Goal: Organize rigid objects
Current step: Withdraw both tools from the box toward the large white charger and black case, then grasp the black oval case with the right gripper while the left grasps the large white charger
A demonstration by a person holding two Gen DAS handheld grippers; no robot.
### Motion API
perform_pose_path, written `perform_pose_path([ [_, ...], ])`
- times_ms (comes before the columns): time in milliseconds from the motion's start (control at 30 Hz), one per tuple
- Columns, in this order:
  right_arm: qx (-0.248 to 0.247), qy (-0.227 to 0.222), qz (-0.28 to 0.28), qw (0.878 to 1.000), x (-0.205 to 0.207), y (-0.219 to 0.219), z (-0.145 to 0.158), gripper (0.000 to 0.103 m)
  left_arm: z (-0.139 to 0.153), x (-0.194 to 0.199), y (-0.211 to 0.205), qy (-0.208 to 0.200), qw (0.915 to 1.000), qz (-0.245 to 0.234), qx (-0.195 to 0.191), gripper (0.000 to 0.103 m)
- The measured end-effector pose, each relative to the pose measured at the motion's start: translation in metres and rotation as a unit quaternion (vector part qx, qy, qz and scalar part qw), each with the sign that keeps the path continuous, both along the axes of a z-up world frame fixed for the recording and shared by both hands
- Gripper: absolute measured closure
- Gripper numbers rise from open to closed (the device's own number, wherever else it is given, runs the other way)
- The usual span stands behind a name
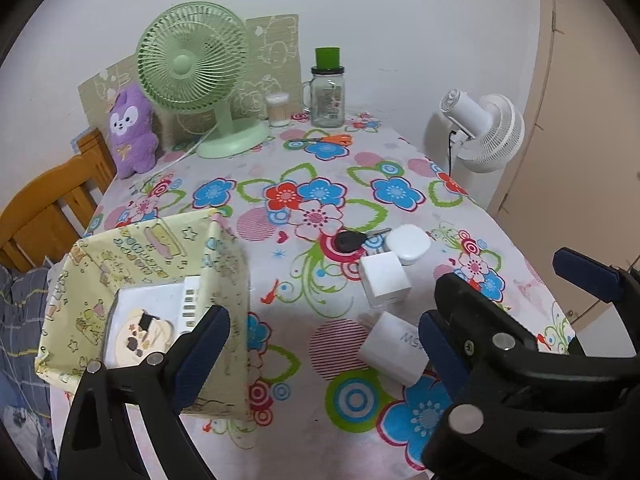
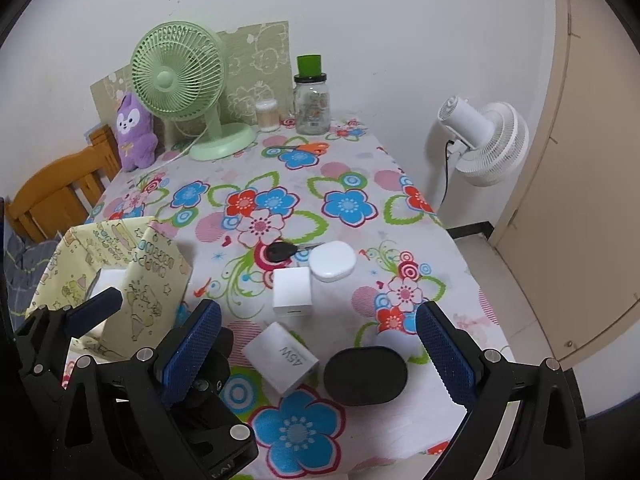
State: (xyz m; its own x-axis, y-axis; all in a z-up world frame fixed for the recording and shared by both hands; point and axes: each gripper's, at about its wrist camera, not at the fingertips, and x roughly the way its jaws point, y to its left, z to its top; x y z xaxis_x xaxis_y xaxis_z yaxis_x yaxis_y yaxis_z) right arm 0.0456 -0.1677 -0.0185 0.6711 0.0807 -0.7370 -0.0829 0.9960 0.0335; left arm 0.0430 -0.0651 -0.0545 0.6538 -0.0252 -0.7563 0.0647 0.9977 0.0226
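Now both tongs are held spread wide over the near edge of the tabletop point(image 2: 360, 168), and nothing is gripped by either. The left tongs point(image 1: 320, 344) are poised beside the yellow fabric box point(image 1: 224, 280), in which a flat white box point(image 1: 160, 300) is already lying. The right tongs point(image 2: 316, 344) are framed around the white charger marked 45W point(image 2: 282, 356) and the black oval case point(image 2: 365, 376), which lie just beside each other. Farther back, a white cube adapter point(image 2: 292, 292), a white oval case point(image 2: 332, 259) and a black car key point(image 2: 282, 252) are clustered together.

Trouble is judged likeliest from that crowding: if the charger is closed on carelessly, the black case could be nudged toward the table's front edge and knocked to the floor. The soft box wall could also be folded inward by the left tongs.
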Motion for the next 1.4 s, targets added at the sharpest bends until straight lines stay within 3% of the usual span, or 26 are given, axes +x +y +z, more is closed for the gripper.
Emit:
perform_pose_path([
  [400, -0.007, 0.037, -0.016, 0.999, 0.008, -0.02, -0.019, 0.004, -0.023, 0.008, -0.018, 0.021, 0.9994, -0.006, -0.028, 0.007],
  [933, 0.002, 0.029, -0.011, 1.0, 0.009, -0.033, -0.055, 0.009, -0.057, 0.014, -0.026, 0.021, 0.9991, -0.025, -0.026, 0.007],
  [1400, -0.008, 0.054, -0.015, 0.998, 0.01, -0.037, -0.086, 0.009, -0.084, 0.009, -0.025, 0.055, 0.997, -0.043, -0.032, 0.007],
])
